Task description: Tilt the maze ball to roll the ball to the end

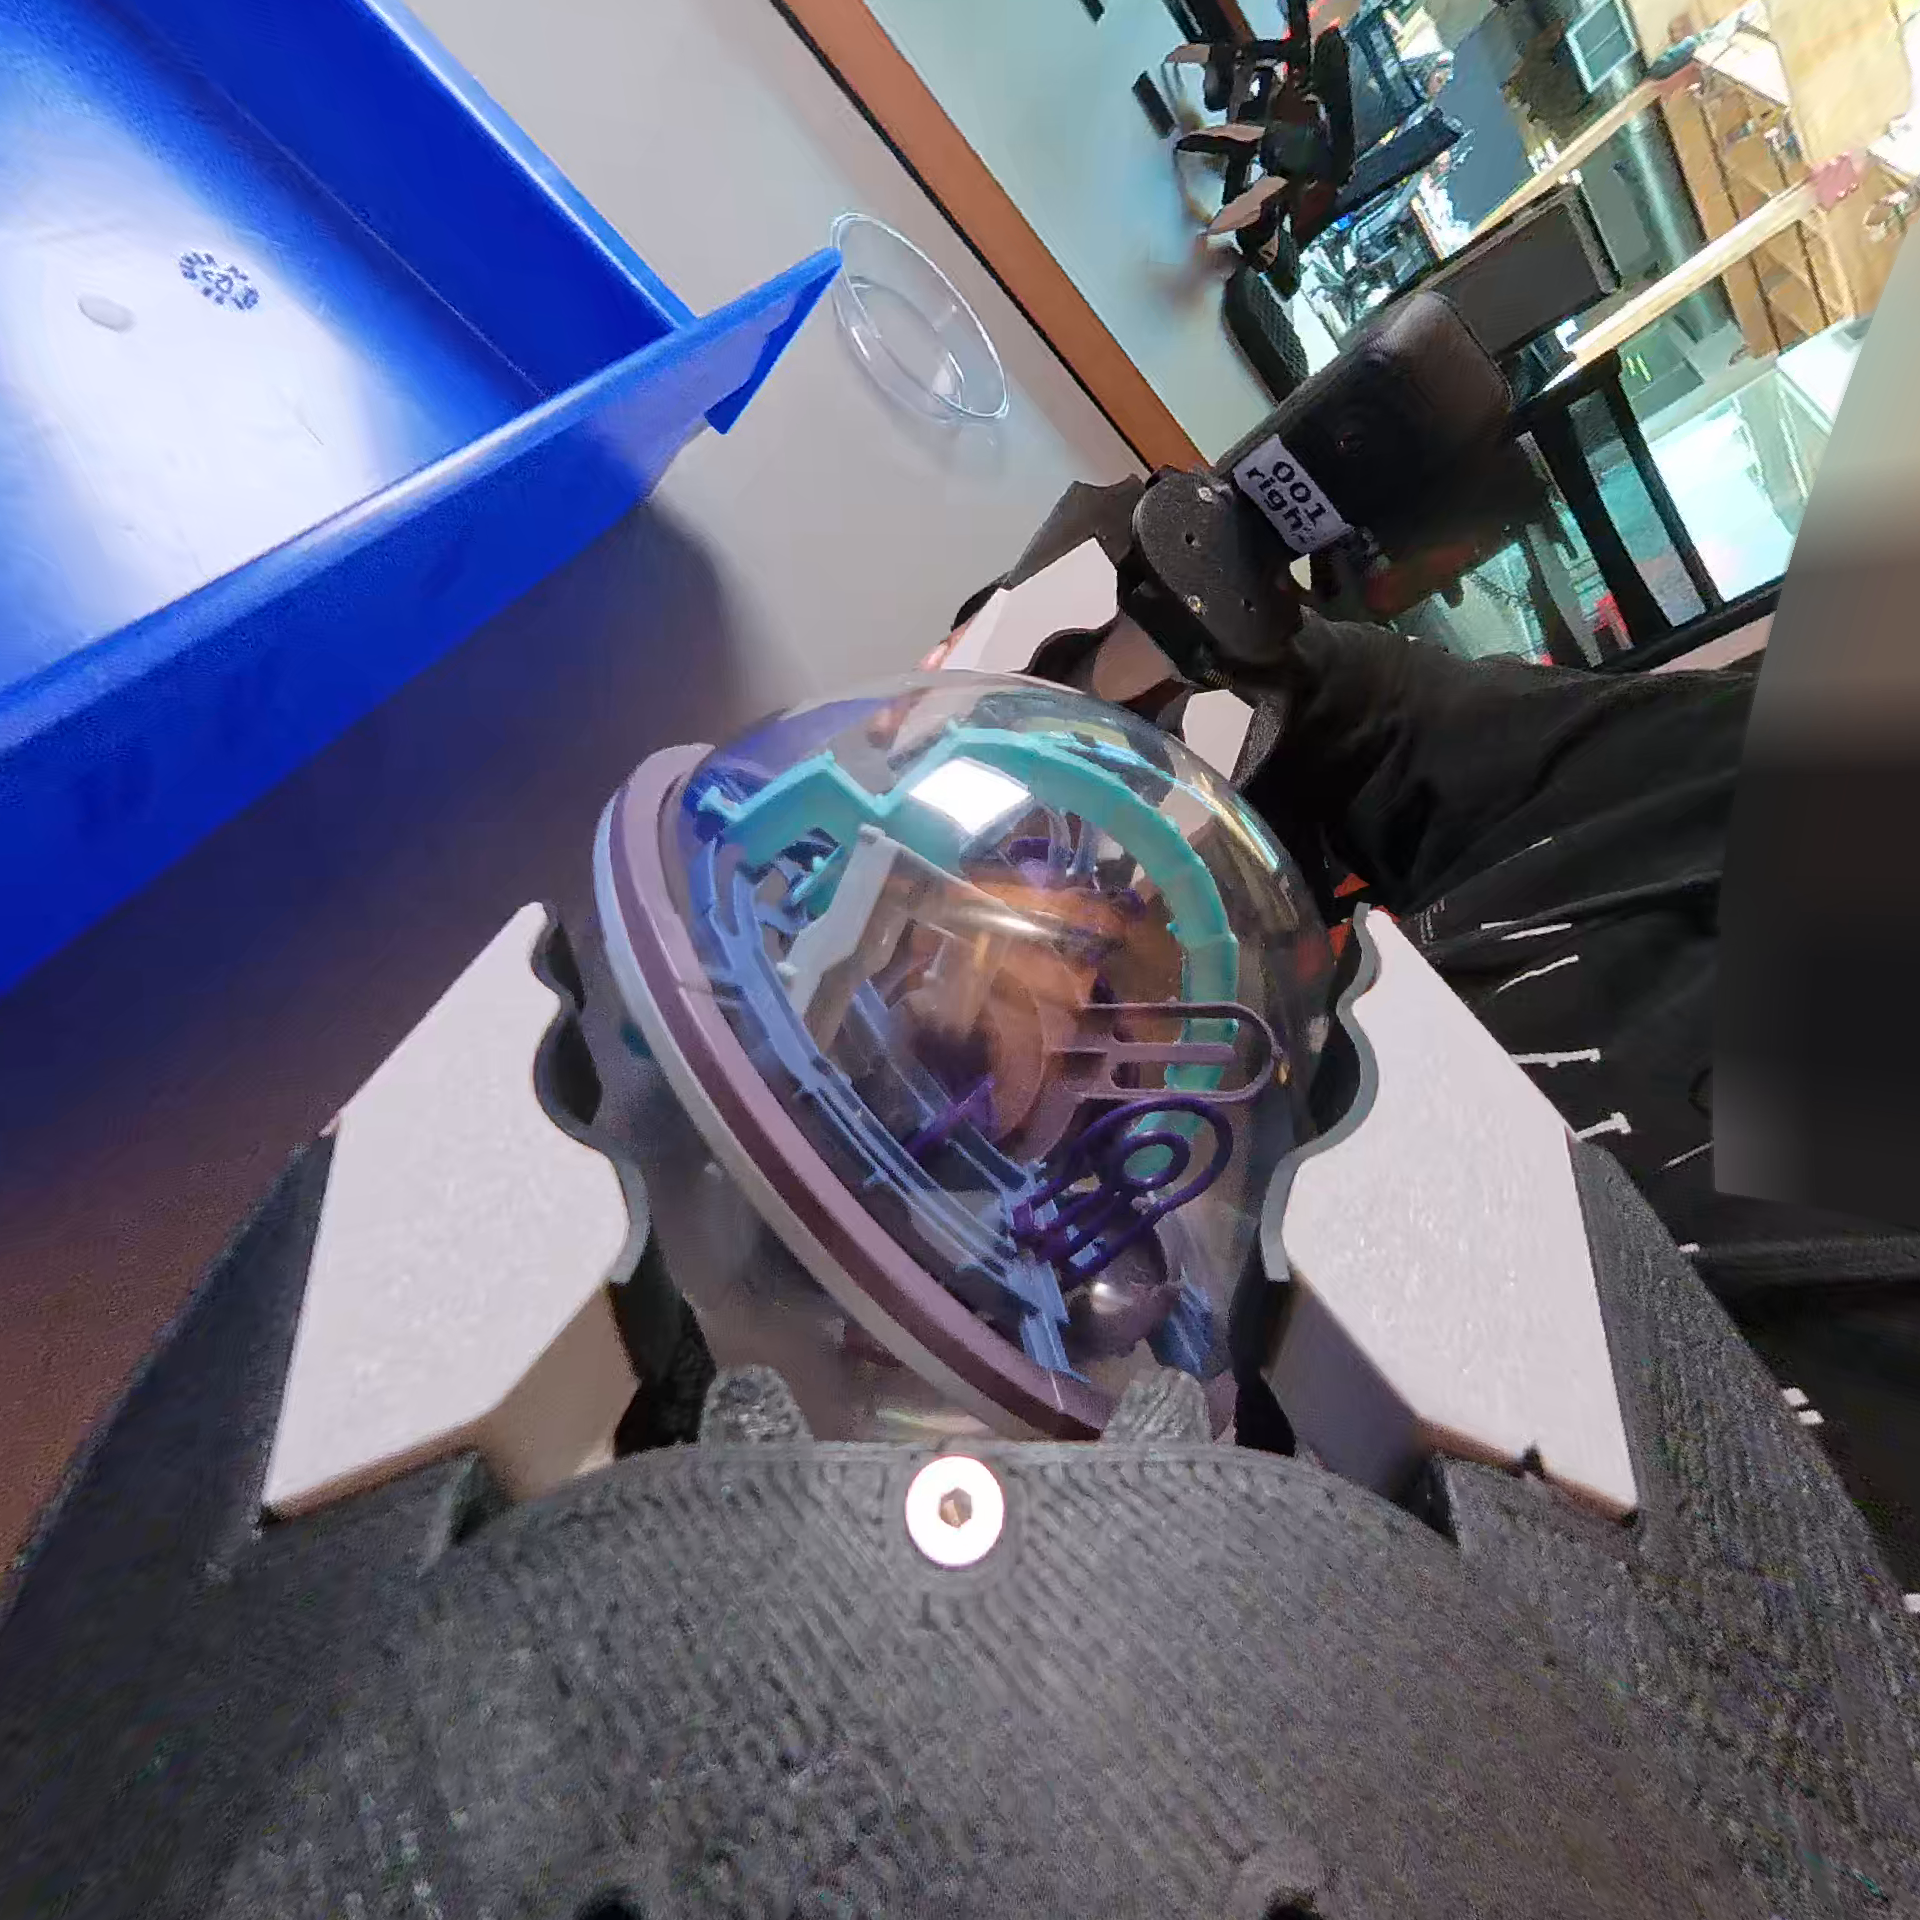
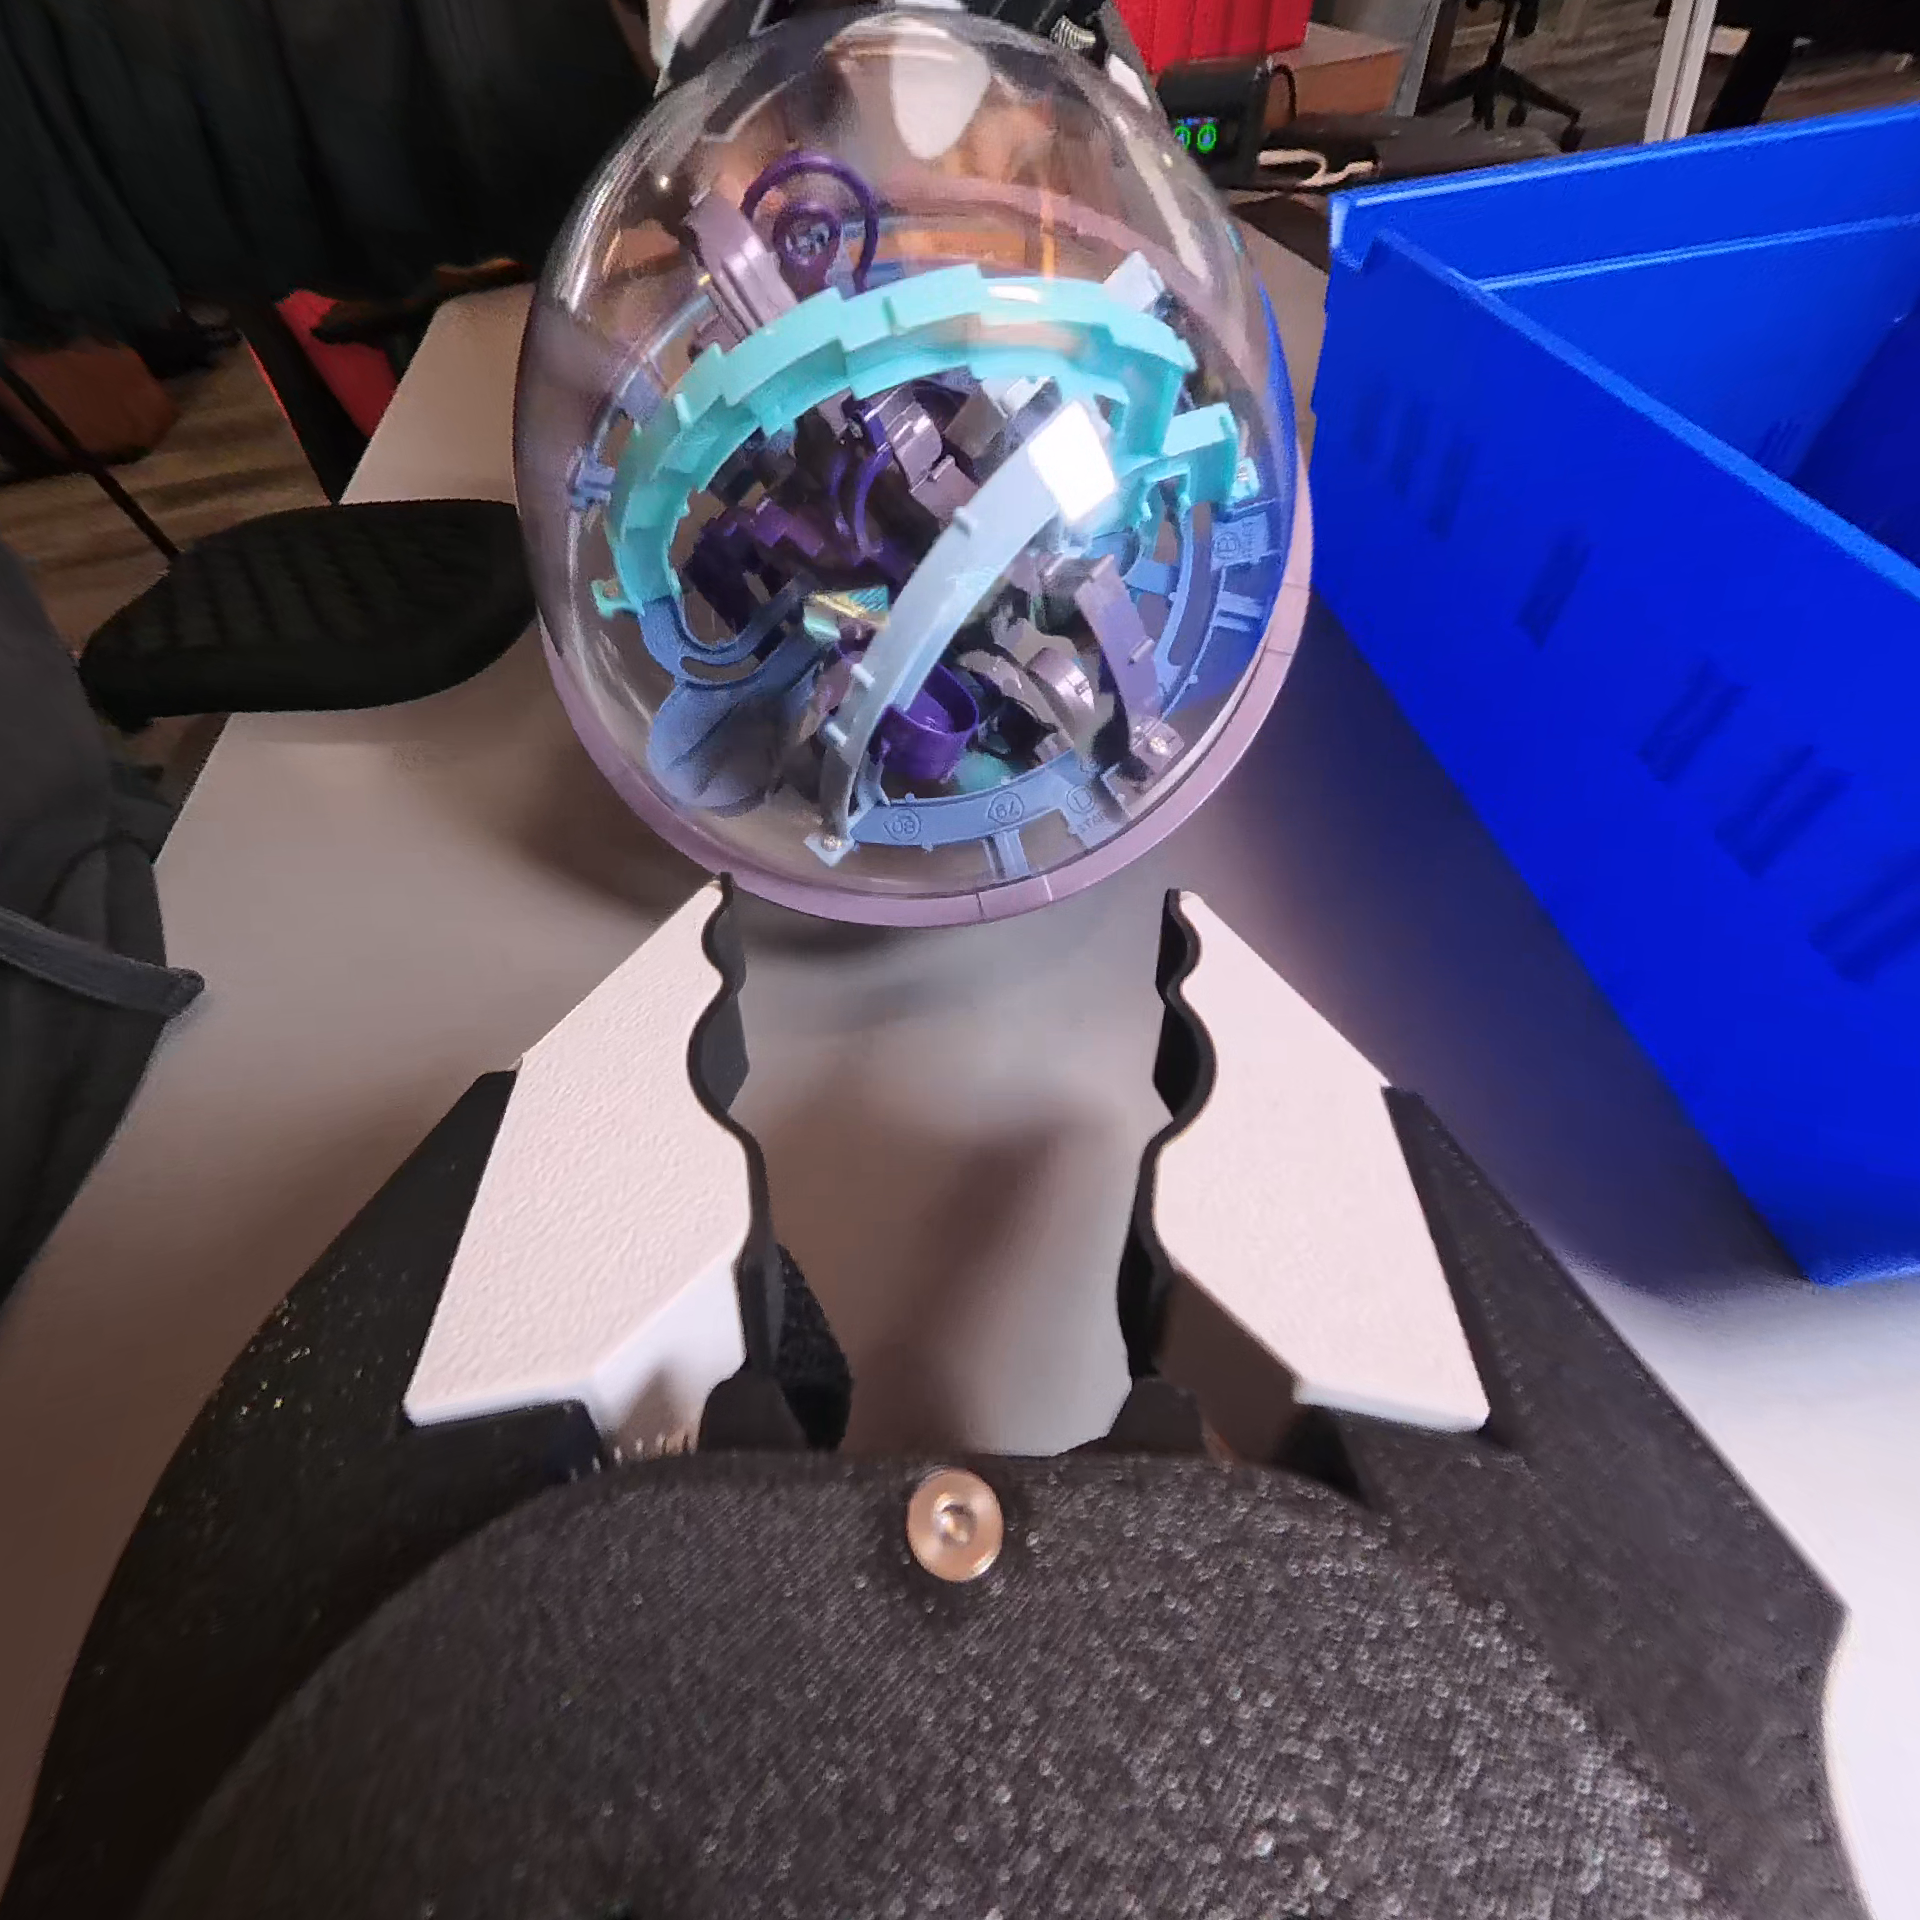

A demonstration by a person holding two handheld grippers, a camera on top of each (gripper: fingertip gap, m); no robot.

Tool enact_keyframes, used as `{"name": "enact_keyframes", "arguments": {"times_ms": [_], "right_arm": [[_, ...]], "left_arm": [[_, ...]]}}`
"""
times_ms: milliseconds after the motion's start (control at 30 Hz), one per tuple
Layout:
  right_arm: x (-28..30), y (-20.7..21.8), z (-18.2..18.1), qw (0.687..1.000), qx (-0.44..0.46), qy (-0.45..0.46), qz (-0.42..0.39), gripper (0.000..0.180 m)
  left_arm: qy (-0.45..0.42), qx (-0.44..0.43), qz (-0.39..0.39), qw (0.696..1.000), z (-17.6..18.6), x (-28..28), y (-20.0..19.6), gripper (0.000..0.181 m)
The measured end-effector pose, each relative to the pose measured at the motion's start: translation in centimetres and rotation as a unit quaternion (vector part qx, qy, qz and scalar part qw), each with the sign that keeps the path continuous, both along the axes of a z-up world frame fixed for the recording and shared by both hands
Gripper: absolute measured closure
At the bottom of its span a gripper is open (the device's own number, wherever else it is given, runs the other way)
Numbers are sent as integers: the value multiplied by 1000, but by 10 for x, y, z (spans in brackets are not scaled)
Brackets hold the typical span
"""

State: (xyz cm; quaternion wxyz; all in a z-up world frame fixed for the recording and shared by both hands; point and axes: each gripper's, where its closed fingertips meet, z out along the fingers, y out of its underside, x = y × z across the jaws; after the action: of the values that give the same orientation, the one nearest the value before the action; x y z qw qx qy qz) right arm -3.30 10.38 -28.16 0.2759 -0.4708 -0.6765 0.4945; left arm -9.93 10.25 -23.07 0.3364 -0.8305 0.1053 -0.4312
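The maze ball (image 1: 956,1049), a clear sphere with teal, blue and purple tracks, is clamped between the fingers of the left tongs (image 1: 951,1122) and held tilted above the white worktop (image 1: 727,156), its purple seam ring slanting and the small steel ball (image 1: 1127,1311) seen low inside, near the tongs' base. The right tongs (image 2: 951,1039) are held released and empty, with the maze ball just beyond their tips. A blue bin (image 2: 1621,665) and a clear dish (image 1: 920,317) are seen on the worktop nearby.

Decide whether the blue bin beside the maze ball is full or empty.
Empty, as far as shown: the left wrist view sees only bare floor in the blue bin.
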Motion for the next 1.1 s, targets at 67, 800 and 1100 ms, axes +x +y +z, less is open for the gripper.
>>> {"name": "enact_keyframes", "arguments": {"times_ms": [67, 800, 1100], "right_arm": [[0, 0, 3, 1000, 6, 6, -4, 102], [-14, -5, 80, 992, 1, 100, -82, 92], [-4, -9, 42, 992, 49, 59, -99, 77]], "left_arm": [[0, 22, 1, 1000, 2, -1, -6, 41], [-70, 179, 113, 975, 7, -22, -29, 49], [68, 190, 102, 974, -15, 4, -32, 45]]}}
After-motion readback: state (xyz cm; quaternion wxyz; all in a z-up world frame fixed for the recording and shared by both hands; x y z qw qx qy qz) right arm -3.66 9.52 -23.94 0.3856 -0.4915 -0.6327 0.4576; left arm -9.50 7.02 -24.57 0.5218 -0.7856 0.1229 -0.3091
